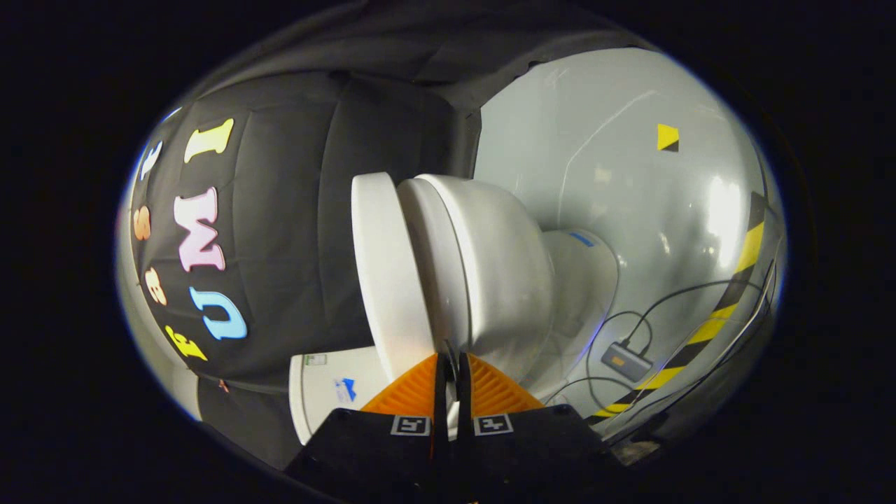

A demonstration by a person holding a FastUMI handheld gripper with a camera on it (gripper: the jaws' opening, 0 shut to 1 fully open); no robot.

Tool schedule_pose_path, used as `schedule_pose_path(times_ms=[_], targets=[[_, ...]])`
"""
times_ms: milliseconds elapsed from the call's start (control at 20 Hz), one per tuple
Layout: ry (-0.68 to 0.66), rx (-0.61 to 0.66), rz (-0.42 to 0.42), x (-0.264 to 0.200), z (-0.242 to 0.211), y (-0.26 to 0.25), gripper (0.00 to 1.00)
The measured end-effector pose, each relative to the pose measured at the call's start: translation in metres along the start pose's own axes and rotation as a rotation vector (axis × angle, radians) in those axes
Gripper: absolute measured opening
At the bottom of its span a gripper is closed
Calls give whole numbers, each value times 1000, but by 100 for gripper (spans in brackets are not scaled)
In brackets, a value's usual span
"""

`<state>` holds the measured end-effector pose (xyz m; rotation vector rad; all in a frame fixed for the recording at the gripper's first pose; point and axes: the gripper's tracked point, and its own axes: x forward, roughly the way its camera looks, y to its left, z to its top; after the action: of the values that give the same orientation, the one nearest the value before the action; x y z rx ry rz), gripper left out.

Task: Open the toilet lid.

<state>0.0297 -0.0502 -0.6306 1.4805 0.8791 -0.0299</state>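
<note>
Grey floor [630, 210] and black cloth wall [301, 231] frame a white toilet [490, 273] seen rolled sideways, its lid [381, 280] raised off the bowl just beyond the gripper [451, 364], whose fingers are pressed together on nothing. Cables [672, 294], a small box [625, 360] and striped tape [728, 308] lie beside the base.

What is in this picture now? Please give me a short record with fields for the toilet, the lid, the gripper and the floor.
view: rolled sideways, so the toilet appears tipped over
lid: the toilet lid stands slightly apart from the seat, gap visible
gripper: the gripper has fingers close together at the lid's front edge; grip cannot be confirmed
tank: white tank next to the fingers
floor: grey floor with striped tape, a small box and cables
</note>
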Motion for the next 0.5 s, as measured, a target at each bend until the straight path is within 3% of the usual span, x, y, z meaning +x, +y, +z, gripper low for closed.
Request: schedule_pose_path(times_ms=[200, 500], targets=[[-16, -196, -53, -4, -12, 16, 5], [-68, -335, -74, -27, -21, 67, 6]])
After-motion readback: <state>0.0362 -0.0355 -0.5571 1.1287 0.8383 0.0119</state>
